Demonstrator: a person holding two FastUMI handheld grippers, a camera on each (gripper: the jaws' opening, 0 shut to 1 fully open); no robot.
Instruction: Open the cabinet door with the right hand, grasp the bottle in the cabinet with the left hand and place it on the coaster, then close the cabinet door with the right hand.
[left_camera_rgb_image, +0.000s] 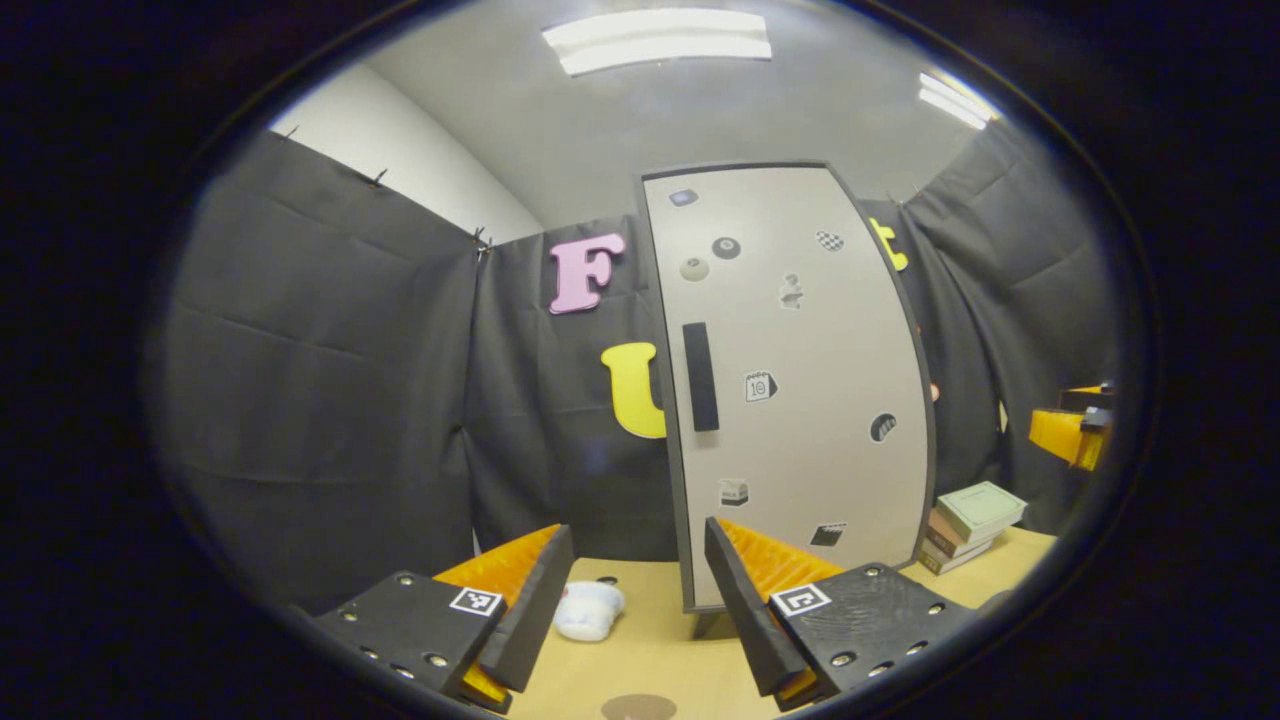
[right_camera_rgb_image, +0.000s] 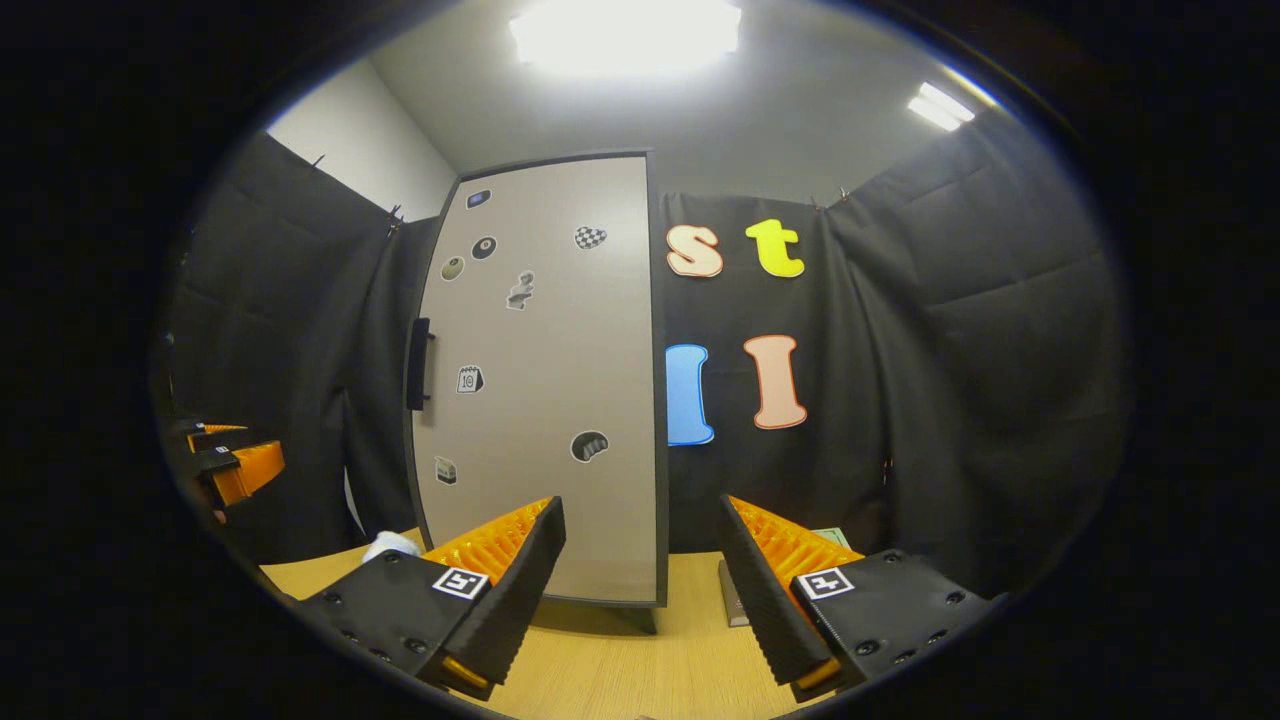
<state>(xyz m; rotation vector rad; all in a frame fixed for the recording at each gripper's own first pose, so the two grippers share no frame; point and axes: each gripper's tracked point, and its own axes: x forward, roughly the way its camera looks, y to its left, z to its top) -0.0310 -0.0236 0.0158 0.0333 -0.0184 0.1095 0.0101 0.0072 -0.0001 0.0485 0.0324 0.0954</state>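
A tall grey cabinet (left_camera_rgb_image: 800, 400) stands on the wooden table, its door shut and dotted with stickers. A black vertical handle (left_camera_rgb_image: 700, 377) sits near the door's left edge; in the right gripper view the same door (right_camera_rgb_image: 545, 380) and handle (right_camera_rgb_image: 418, 363) face me. The closed door hides whatever is inside. A round brown coaster (left_camera_rgb_image: 640, 707) lies on the table just below my left gripper (left_camera_rgb_image: 638, 527), which is open and holds nothing, a short way in front of the cabinet. My right gripper (right_camera_rgb_image: 640, 500) is also open and holds nothing, level with the door's right edge.
A small white object (left_camera_rgb_image: 588, 610) lies on the table left of the cabinet's foot. A stack of books (left_camera_rgb_image: 975, 525) rests to the cabinet's right. The other gripper (left_camera_rgb_image: 1075, 435) hovers at the far right, and the left one (right_camera_rgb_image: 235, 465) appears at the right gripper view's left edge.
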